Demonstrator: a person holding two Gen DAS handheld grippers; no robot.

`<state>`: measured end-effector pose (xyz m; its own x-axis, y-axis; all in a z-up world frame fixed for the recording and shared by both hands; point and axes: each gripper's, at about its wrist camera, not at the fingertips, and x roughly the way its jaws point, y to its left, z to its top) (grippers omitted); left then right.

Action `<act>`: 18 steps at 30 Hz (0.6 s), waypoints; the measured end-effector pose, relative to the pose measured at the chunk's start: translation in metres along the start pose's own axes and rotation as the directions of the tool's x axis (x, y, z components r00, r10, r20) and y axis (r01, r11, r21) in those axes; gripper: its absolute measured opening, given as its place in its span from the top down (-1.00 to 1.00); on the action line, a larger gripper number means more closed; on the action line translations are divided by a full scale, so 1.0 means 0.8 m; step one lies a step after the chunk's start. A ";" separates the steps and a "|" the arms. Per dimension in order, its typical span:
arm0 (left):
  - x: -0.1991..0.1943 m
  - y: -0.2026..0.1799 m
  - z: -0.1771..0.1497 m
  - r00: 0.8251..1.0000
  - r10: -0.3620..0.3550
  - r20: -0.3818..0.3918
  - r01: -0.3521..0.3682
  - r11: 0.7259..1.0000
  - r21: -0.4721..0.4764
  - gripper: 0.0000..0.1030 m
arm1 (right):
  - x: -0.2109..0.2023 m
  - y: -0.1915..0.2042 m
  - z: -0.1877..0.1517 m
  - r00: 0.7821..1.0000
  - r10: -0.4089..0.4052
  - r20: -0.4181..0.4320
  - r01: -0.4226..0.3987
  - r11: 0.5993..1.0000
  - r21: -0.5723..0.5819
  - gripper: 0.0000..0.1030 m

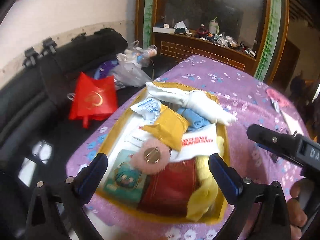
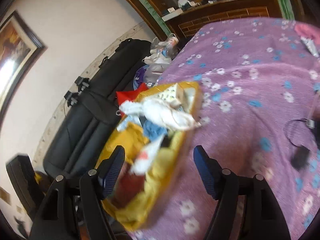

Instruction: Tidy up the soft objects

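A yellow box (image 1: 172, 84) sits on a purple flowered cloth (image 1: 250, 92), packed with soft things. It holds a white cloth (image 1: 192, 102), a blue cloth (image 1: 192, 118), a yellow cloth (image 1: 204, 192), a yellow packet (image 1: 166, 128), a red packet (image 1: 170, 188) and a pink fuzzy ring (image 1: 138, 160). My left gripper (image 1: 158, 169) hangs open over the box's near half, gripping nothing. My right gripper (image 1: 258, 140) is to the right of the box. In the right wrist view the right gripper (image 2: 160, 170) is open. The blurred box (image 2: 193, 92) and yellow cloth (image 2: 158, 180) lie behind the gap, ungripped.
A black sofa (image 1: 40, 80) stands left of the table with a red bag (image 1: 94, 100) and plastic bags (image 1: 130, 70) on it. A cluttered wooden cabinet (image 1: 200, 46) is behind. A pink item (image 1: 278, 98) and a black corded object (image 2: 300, 156) lie on the cloth at the right.
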<state>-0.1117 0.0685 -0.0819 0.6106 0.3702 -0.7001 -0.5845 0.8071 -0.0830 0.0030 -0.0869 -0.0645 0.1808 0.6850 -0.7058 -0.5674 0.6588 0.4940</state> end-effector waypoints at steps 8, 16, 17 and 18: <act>-0.037 -0.020 -0.015 0.997 0.063 0.034 -0.065 0.997 0.048 -0.98 | -0.032 0.017 -0.020 0.999 -0.028 0.041 0.032 0.996 -0.079 -0.40; -0.053 -0.033 -0.021 0.995 0.098 0.037 -0.101 0.992 0.081 -0.98 | -0.036 0.017 -0.024 0.998 -0.042 0.049 0.046 0.995 -0.091 -0.46; -0.053 -0.032 -0.022 0.995 0.098 0.035 -0.100 0.992 0.080 -0.98 | -0.035 0.018 -0.025 0.998 -0.041 0.046 0.046 0.995 -0.091 -0.46; -0.053 -0.032 -0.022 0.995 0.097 0.031 -0.099 0.992 0.077 -0.98 | -0.035 0.019 -0.026 0.998 -0.040 0.044 0.044 0.995 -0.090 -0.46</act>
<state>-0.1322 0.0241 -0.0625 0.5671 0.4610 -0.6825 -0.5993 0.7994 0.0420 -0.0269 -0.1029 -0.0476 0.2386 0.6707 -0.7023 -0.6291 0.6577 0.4143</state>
